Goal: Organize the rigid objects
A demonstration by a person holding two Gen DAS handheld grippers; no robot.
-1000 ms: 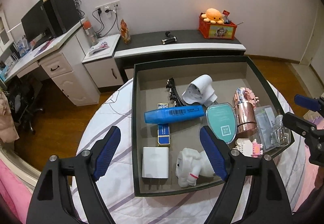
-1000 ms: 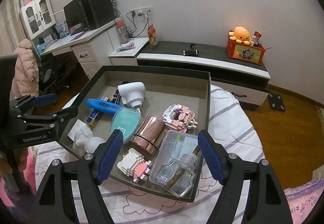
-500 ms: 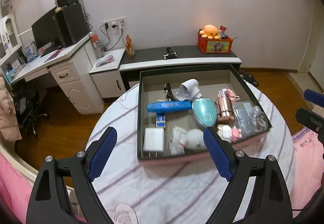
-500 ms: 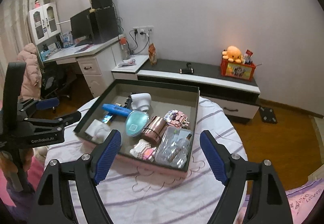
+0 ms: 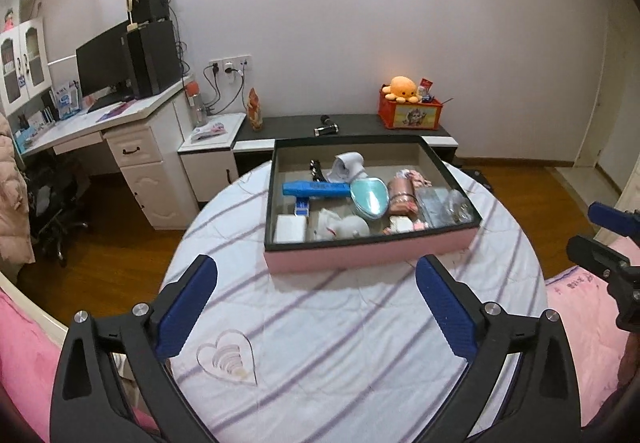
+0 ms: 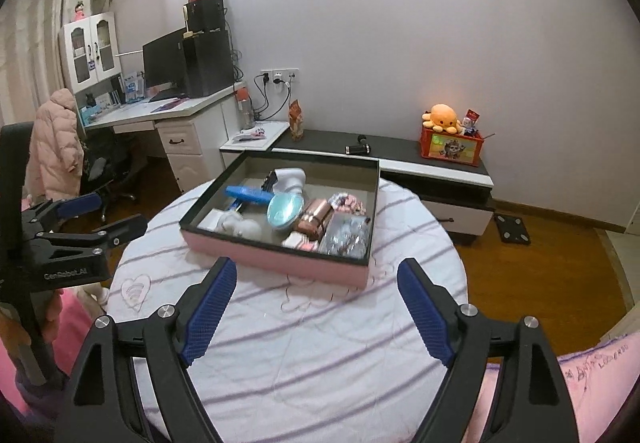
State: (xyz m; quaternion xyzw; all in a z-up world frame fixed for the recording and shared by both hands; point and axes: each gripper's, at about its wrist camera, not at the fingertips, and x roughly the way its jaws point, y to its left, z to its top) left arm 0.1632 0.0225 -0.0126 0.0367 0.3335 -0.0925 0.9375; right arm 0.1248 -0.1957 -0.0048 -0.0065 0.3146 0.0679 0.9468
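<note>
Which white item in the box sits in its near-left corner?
The flat white charger block, square and plain, beside the lumpy white figurine; the white cylindrical device lies at the far side of the box.

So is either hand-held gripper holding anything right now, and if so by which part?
Nothing is held. The left hand-held gripper and right hand-held gripper have just been opening, empty, short of the box.

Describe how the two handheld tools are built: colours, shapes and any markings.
Both match. The left tool and the right tool each have black angular frames with triangular cut-outs and silver bolt heads, ending in two long fingers faced with ribbed blue pads. Seen from the right camera, the left tool's body carries white lettering that seems to read "GenRobot.AI" and sits on a black handle. No cables or sleeves show.
</note>
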